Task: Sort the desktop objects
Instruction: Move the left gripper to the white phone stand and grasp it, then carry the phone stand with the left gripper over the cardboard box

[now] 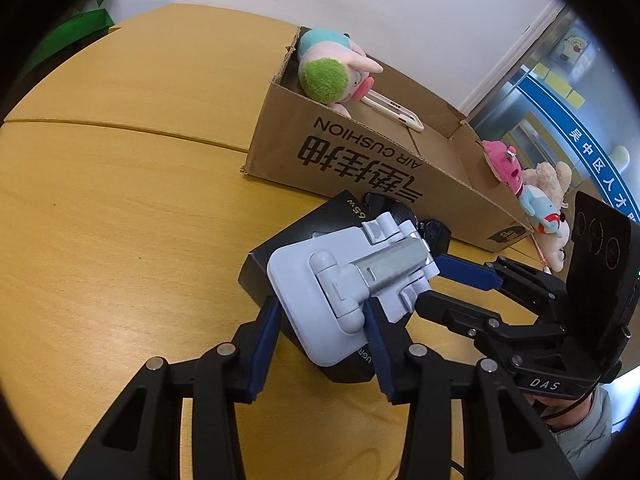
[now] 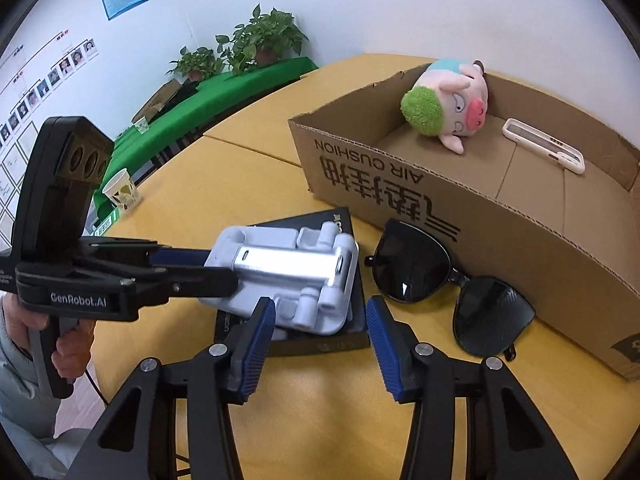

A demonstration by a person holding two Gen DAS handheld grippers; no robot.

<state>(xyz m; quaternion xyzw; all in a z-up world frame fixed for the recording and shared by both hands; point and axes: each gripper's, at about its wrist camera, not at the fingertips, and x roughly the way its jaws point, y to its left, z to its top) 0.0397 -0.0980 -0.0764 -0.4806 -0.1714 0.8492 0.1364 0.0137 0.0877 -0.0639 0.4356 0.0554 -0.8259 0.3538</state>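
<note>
A pale grey folding phone stand (image 1: 320, 280) (image 2: 288, 264) lies tilted on a black charger box (image 1: 288, 232) (image 2: 320, 344). My left gripper (image 1: 322, 306) (image 2: 220, 268) is shut on the stand's plate end, a blue pad against each side. My right gripper (image 2: 320, 301) (image 1: 428, 280) grips the opposite, hinged end, its pads close against the stand. Black sunglasses (image 2: 416, 264) lie on the desk just right of the black box. Behind them stands an open cardboard box (image 2: 400, 184) (image 1: 360, 168) holding a plush pig (image 2: 444, 104) (image 1: 332, 72) and a white phone case (image 2: 544, 144) (image 1: 384, 110).
Several plush toys (image 1: 532, 196) lie past the cardboard box's right end. A paper cup (image 2: 120, 192) stands near the desk's far left edge, beside a green-covered table with potted plants (image 2: 256, 40). A person's hand (image 2: 68, 344) holds the left gripper's handle.
</note>
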